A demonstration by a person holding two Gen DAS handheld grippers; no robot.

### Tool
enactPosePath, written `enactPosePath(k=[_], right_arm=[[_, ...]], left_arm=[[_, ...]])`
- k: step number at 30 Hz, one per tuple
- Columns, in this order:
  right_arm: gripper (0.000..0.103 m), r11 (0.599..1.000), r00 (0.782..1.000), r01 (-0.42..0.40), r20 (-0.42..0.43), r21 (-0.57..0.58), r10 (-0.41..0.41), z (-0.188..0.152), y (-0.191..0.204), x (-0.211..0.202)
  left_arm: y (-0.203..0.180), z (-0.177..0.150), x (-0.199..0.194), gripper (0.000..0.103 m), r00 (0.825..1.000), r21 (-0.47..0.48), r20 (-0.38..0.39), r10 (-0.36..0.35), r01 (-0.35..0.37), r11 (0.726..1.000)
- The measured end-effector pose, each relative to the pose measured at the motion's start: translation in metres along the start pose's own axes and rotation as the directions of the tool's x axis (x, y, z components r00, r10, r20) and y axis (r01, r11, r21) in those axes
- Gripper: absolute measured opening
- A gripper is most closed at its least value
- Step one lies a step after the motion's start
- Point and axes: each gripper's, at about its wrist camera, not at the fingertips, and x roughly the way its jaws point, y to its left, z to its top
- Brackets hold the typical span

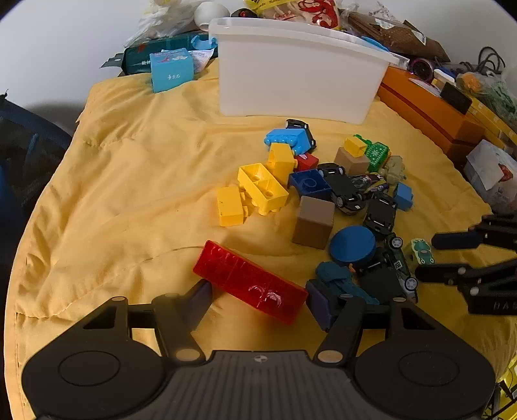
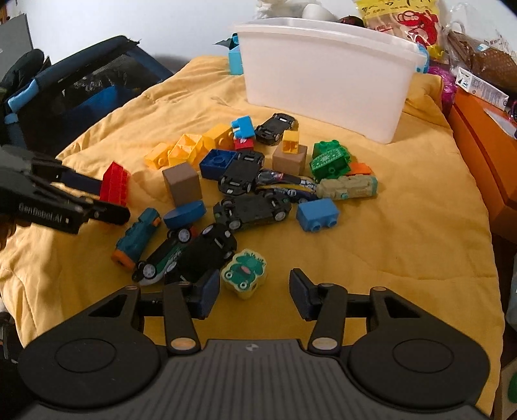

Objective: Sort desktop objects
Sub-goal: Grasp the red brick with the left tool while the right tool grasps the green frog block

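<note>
- Left tongs [image 1: 258, 299] stood wide around the red block [image 1: 250, 281]; closing squarely across it should prevent twisting.
- Right tongs [image 2: 255, 290] stood wide, empty, near the frog eraser [image 2: 244, 273].

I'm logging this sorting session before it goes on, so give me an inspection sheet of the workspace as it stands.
Surface: wrinkled yellow cloth covering the table.
Job's things: toy pile of blocks and cars loose on the cloth; white bin behind it.
Clutter: snack bags, orange box, blue box along the back edge.
Grippers: left gripper open around the red block; right gripper open by the frog toy.
Cables: black cords at far right.
Surroundings: white wall, dark bag.
</note>
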Motion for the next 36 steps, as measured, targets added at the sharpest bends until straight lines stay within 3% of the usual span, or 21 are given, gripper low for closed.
enactPosePath(k=[4, 6, 7, 14, 18, 26, 30, 36], right_arm=[[0.049, 1.000, 1.000, -0.002, 0.000, -0.002, 0.002, 0.001, 0.007, 0.006], [0.043, 1.000, 1.000, -0.004, 0.002, -0.012, 0.004, 0.003, 0.009, 0.008], [0.035, 1.000, 1.000, -0.011, 0.001, -0.017, 0.011, 0.003, 0.009, 0.008], [0.035, 1.000, 1.000, -0.007, 0.008, -0.021, 0.007, -0.002, 0.003, -0.001], [0.036, 1.000, 1.000, 0.012, -0.001, -0.010, -0.012, -0.006, 0.000, -0.003], [0.036, 1.000, 1.000, 0.000, 0.019, 0.000, 0.000, -0.003, 0.001, -0.006], [0.034, 1.000, 1.000, -0.006, 0.015, -0.016, 0.006, -0.001, 0.002, -0.006], [0.035, 1.000, 1.000, 0.002, 0.002, -0.007, -0.002, -0.005, 0.000, -0.006]], left_arm=[[0.000, 0.003, 0.007, 0.068, 1.000, 0.004, -0.011, 0.001, -0.001, 1.000], [-0.001, 0.004, 0.012, 0.068, 1.000, 0.011, -0.015, 0.003, -0.003, 1.000], [0.000, 0.004, 0.012, 0.068, 1.000, 0.014, -0.013, 0.002, -0.001, 1.000], [-0.004, 0.004, 0.005, 0.065, 0.998, 0.096, 0.016, -0.059, 0.057, 0.994], [-0.001, 0.001, 0.000, 0.066, 1.000, 0.087, 0.002, -0.015, 0.015, 0.996], [0.003, -0.001, 0.003, 0.069, 1.000, 0.080, -0.017, -0.005, 0.006, 0.997], [-0.001, 0.003, 0.007, 0.051, 1.000, 0.097, -0.006, 0.000, 0.001, 0.995], [0.004, 0.000, 0.003, 0.047, 1.000, 0.103, -0.020, -0.008, 0.010, 0.995]])
